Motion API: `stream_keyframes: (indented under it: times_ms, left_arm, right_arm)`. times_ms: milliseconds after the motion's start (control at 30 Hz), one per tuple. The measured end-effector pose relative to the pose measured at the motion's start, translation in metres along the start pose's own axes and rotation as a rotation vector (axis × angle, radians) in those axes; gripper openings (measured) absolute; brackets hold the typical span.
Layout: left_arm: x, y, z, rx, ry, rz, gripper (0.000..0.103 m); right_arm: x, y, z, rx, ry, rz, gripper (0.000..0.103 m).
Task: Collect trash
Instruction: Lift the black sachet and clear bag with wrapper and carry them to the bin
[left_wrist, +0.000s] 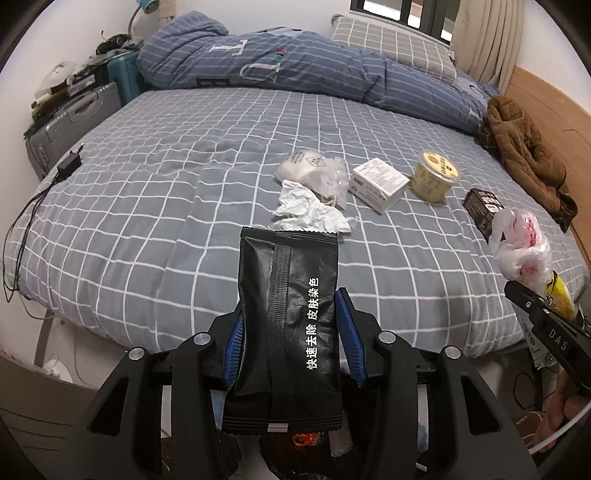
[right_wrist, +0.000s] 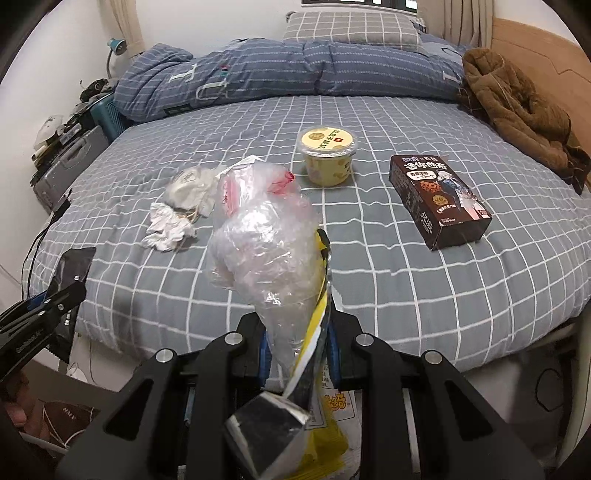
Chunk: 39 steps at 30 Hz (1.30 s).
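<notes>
Both hands were loaded: the left tool (left_wrist: 291, 325) was clamped on a black sachet (left_wrist: 288, 317), the right tool (right_wrist: 299, 343) pinched shut on a clear plastic bag (right_wrist: 258, 240) and a yellow wrapper (right_wrist: 317, 369). Left on the bed (right_wrist: 369, 280): crumpled tissue (left_wrist: 310, 210), mask pouch (left_wrist: 314, 173), white box (left_wrist: 380, 182), yellow cup (right_wrist: 327, 155), cookie box (right_wrist: 439, 199) (no bin visible). Under halfway, I'd say.

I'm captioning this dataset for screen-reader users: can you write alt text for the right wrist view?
The right gripper clamps a crumpled clear plastic bag and a yellow snack wrapper above a grey checked bed. On the bed lie a tissue, a yellow cup and a brown cookie box.
</notes>
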<state>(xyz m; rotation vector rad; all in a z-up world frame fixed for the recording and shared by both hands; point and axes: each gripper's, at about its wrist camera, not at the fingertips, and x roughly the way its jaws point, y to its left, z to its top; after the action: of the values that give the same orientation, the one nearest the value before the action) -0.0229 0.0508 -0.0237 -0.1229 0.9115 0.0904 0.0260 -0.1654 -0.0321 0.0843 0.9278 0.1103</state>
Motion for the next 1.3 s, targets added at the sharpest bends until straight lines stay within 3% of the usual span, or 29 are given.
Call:
stream_keyframes:
  times_ms: [767,1300]
  left_arm:
    - [-0.016,-0.009,-0.068,0.020,0.056,-0.031,0.044]
    - [0.017,-0.002,-0.132,0.012,0.163,-0.037,0.044]
  right_arm:
    - [-0.024,0.022,-0.073,-0.041,0.055,0.028,0.022]
    - [0.003,0.030,-0.132,-0.058,0.156,0.022,0.022]
